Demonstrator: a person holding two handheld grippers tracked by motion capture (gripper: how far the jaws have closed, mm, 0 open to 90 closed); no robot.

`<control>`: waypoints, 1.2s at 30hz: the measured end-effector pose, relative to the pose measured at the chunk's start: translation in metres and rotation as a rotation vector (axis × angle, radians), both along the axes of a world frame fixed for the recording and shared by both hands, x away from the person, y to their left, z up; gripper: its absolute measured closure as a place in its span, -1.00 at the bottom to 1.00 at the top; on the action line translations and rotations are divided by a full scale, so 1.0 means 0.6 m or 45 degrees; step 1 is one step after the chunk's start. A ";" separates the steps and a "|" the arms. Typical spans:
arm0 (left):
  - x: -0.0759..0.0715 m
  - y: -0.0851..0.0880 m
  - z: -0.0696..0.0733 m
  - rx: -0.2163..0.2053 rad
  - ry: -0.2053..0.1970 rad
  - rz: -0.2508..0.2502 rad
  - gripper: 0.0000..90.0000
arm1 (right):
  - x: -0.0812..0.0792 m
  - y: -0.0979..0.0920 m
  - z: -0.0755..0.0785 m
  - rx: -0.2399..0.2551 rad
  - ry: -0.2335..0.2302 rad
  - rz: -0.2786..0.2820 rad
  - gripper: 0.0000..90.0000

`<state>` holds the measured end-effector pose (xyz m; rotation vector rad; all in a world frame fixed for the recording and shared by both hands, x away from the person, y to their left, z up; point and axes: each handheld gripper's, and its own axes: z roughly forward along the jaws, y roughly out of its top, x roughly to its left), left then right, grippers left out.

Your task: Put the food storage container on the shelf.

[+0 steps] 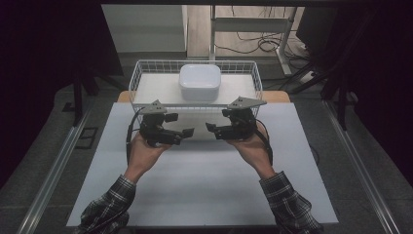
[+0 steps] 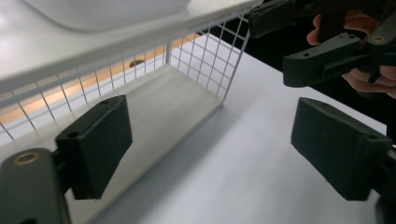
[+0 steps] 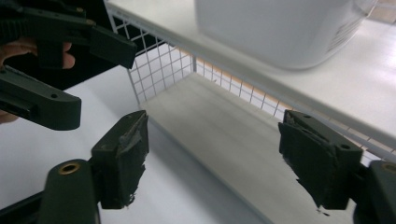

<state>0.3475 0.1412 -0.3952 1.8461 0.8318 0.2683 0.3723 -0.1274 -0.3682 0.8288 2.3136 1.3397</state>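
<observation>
A white rounded container [image 1: 199,82] rests on the white top of a wire basket [image 1: 141,73] at the far edge of the white tabletop [image 1: 204,185]. Both grippers hover just in front of the basket, tips turned toward each other. My left gripper [image 1: 180,125] is open with nothing between its jaws; the left gripper view looks through it [image 2: 215,149] at the basket's mesh [image 2: 205,56] and the container's underside [image 2: 107,9]. My right gripper [image 1: 217,121] is open and empty too [image 3: 224,163], facing the mesh [image 3: 159,65] below the container [image 3: 275,28]. Each gripper view shows the other gripper [image 2: 327,42] [image 3: 60,60].
Metal rails [image 1: 53,165] run along both sides of the table. Behind the basket stand a grey table frame [image 1: 253,24] and loose cables [image 1: 263,44] on the floor. Dark curtains close off left and right. Plaid sleeves [image 1: 287,200] enter from the bottom.
</observation>
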 end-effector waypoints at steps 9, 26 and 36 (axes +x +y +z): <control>-0.023 -0.003 -0.036 0.013 0.037 -0.018 -0.82 | -0.019 -0.006 -0.032 -0.025 0.010 0.022 -0.64; -0.057 0.003 -0.104 0.062 0.060 -0.003 -0.89 | -0.052 -0.023 -0.092 -0.012 0.025 0.041 -0.86; -0.085 0.018 -0.136 0.052 0.084 -0.001 -0.94 | -0.074 -0.041 -0.121 -0.046 0.037 0.067 -1.00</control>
